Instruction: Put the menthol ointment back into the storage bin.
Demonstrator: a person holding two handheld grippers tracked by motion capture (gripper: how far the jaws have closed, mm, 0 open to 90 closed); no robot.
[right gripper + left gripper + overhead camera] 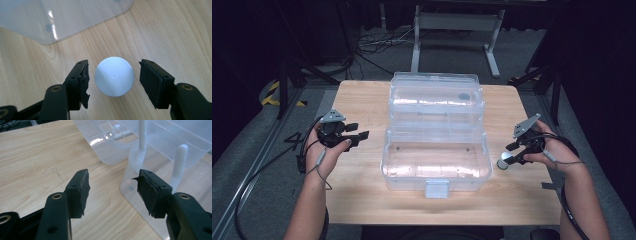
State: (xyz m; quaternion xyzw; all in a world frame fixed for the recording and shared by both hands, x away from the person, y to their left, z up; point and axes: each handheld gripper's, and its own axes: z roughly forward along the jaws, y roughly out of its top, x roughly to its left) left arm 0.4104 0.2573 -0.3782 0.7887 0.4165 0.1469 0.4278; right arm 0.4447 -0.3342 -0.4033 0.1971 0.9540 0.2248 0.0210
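The clear box (435, 159) lies open and empty on the tabletop (362, 100). Just right of it, the right gripper (113, 77) brackets a pale round object (114, 76), jaws wide, ungrasped. The left gripper (113, 192) waits wide beside the box's left wall.

Glossy clear plastic box (435, 159), wood-grain table (362, 100)

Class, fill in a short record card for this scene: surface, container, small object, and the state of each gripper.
surface: wooden table
container: clear plastic box, lid open
small object: pale round object on the table, right of the box
left gripper: jaws open, beside the box's left end, holding nothing
right gripper: jaws open either side of the round object, gaps on both sides
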